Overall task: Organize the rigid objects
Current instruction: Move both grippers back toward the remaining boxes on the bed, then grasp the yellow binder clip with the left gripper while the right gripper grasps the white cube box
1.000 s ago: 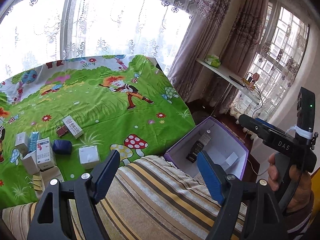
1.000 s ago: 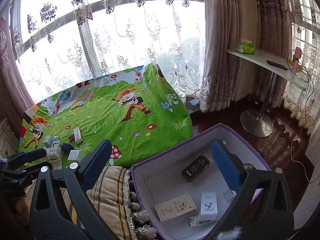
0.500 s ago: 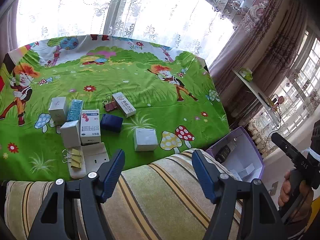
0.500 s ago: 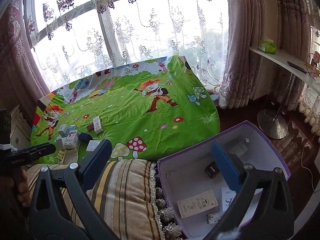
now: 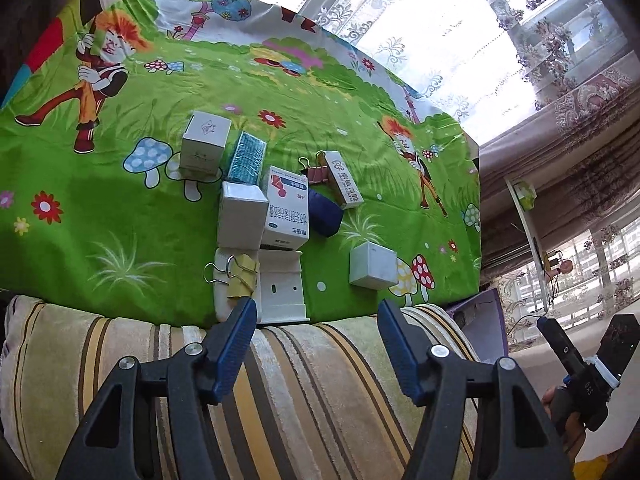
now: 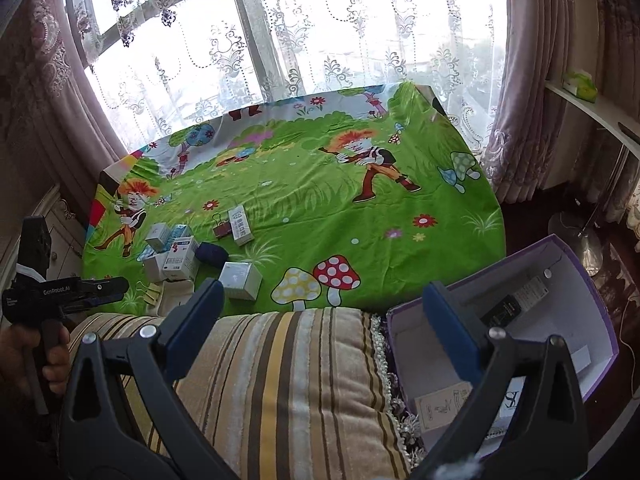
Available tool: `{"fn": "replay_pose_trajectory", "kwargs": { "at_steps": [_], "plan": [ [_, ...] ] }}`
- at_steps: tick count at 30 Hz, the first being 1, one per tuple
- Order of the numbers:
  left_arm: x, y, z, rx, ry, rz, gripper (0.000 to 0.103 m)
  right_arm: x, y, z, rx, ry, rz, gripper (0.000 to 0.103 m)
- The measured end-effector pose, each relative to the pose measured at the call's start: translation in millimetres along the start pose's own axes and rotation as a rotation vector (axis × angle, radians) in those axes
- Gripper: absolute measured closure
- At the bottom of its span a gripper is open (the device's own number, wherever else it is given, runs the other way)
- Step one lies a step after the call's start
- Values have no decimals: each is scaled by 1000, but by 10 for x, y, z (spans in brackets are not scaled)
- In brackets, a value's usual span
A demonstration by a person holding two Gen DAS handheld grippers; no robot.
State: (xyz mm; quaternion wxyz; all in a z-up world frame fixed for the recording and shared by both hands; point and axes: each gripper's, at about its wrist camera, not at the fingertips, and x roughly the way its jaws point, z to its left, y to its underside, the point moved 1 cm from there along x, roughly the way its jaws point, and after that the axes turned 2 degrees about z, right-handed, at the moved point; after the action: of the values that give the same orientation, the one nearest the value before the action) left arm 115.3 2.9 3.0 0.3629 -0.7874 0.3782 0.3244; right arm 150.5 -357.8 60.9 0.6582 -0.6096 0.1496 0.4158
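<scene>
Several small boxes lie clustered on the green cartoon bedsheet (image 5: 120, 200): a red-and-white medicine box (image 5: 287, 208), a white cube box (image 5: 373, 265), a white flat holder (image 5: 282, 293), yellow binder clips (image 5: 240, 276), a dark blue pouch (image 5: 326, 212). My left gripper (image 5: 314, 344) is open and empty over the striped cushion, just short of the holder. My right gripper (image 6: 320, 320) is open and empty above the cushion, between the cluster (image 6: 180, 258) and the purple box (image 6: 560, 280), which holds a black box (image 6: 502, 312) and white cartons.
A striped cushion (image 6: 280, 380) lies along the near edge of the bed. The purple box stands on the floor at the right. A white shelf (image 6: 592, 108) and curtains stand at the far right. Lace-curtained windows are behind the bed.
The left gripper has swung left from the purple box and come down close to the cluster of boxes. The right gripper has turned left, so the purple box now sits at its right.
</scene>
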Motion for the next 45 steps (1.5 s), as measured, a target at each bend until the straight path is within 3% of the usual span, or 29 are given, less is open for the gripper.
{"fn": "replay_pose_trajectory", "kwargs": {
  "at_steps": [7, 20, 38, 45],
  "plan": [
    [66, -128, 359, -102, 29, 55, 39, 276, -51, 220, -16, -54, 77, 3],
    [378, -259, 659, -161, 73, 174, 39, 874, -158, 620, -22, -147, 242, 4],
    [498, -327, 843, -176, 157, 192, 39, 1561, -142, 910, -19, -139, 385, 9],
    [541, -307, 843, -172, 173, 211, 56, 1748, -107, 951, -13, -124, 432, 9]
  ]
}}
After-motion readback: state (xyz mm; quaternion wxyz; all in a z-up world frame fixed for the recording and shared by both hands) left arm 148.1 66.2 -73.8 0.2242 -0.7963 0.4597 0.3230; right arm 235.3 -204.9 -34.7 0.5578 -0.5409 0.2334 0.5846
